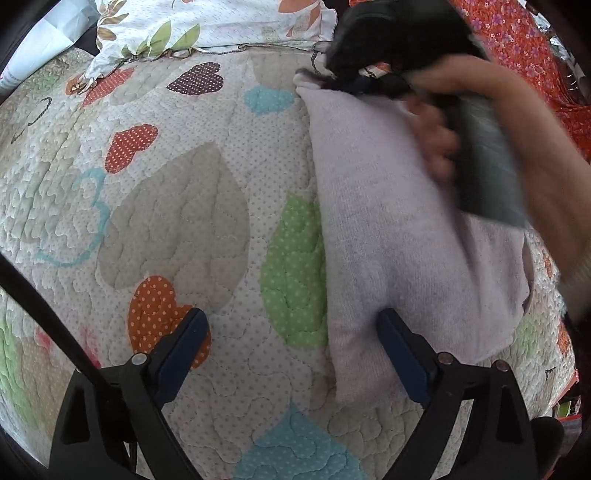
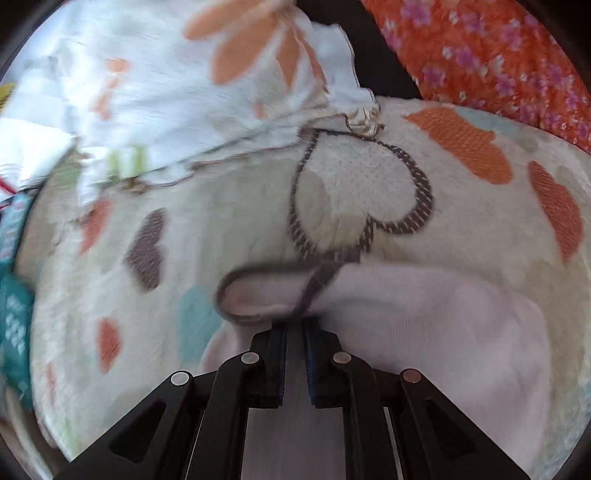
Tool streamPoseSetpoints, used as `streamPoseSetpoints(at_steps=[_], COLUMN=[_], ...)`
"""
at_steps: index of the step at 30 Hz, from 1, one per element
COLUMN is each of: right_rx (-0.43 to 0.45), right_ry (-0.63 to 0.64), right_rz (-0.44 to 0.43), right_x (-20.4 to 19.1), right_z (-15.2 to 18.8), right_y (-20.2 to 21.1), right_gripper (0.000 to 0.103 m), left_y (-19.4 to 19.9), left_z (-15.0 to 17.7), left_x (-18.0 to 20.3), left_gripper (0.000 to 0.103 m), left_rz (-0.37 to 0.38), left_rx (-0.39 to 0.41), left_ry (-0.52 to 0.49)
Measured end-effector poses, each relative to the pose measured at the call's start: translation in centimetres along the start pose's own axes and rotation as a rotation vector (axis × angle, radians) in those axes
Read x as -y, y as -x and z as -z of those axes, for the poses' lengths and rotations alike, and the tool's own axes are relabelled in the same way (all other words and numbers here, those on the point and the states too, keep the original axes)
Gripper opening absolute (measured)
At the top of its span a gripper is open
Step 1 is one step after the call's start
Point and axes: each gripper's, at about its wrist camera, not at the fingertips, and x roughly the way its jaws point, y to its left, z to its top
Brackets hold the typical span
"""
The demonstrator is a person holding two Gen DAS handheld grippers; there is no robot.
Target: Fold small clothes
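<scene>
Two tongs are in my views, and they stand very differently. My left tongs point(image 1: 291, 343) are spread wide above the quilt, and nothing is between the blue pads; the right pad point(image 1: 400, 354) lies over the lower left edge of the pale lilac garment point(image 1: 399, 229), but I cannot tell if it touches the cloth. My right tongs point(image 2: 294, 332) are closed tight on the dark-trimmed hem point(image 2: 258, 295) of this same garment, which bunches up just in front of the fingertips. In the left wrist view I see the right tongs point(image 1: 354, 77) from outside, black and blurred, at the top corner of the garment, with the person's hand point(image 1: 439, 147) around the handle.

The garment is a small knitted piece. It lies flat on the right part of the quilted bedspread point(image 1: 184, 206), with its long straight edge running from top to bottom beside a green heart patch point(image 1: 295, 266). The bedspread carries hearts in grey, orange, red and teal. Behind it lies a white cloth with leaf print point(image 1: 207, 22), and at the far right an orange flowered fabric point(image 1: 524, 48).
</scene>
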Motion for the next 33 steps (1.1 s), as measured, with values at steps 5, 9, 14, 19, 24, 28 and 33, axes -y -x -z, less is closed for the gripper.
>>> streamPoseSetpoints(at_steps=[5,9,14,19,24,28,33], right_rx=[0.097,0.166,0.161,0.106,0.1,0.142,0.253], right_ry=[0.0,0.0,-0.015,-0.176,-0.346,-0.428,-0.341], right_rz=[0.061,-0.005,-0.122,-0.291,-0.295,-0.225,-0.209], right_x=[-0.3,0.7,3.1,7.6,12.8,16.0,15.3], right_z=[-2.5,-0.5,5.9,14.0,20.8,24.7,23.6], right_y=[2.3,7.8,13.6,15.2,13.7,13.7,17.4], right_gripper=[0.018,0.04,0.04,0.04,0.036,0.034,0.035], left_y=[0.5,2.0,5.2,5.2,2.5,1.0,1.7], left_z=[0.2,0.0,-0.4,-2.1,-2.4,-0.8,1.4], left_x=[-0.2,-0.3,-0.7,-0.8,2.0,2.4,2.2], left_gripper=[0.093,0.093,0.093,0.089,0.069,0.069,0.07], left_rz=[0.005,0.039,0.022,0.075,0.053,-0.004,-0.042], left_rx=[0.005,0.016,0.129,0.138,0.069,0.026,0.027], left_ry=[-0.024,-0.022,-0.024,0.044,-0.032,-0.082,-0.145])
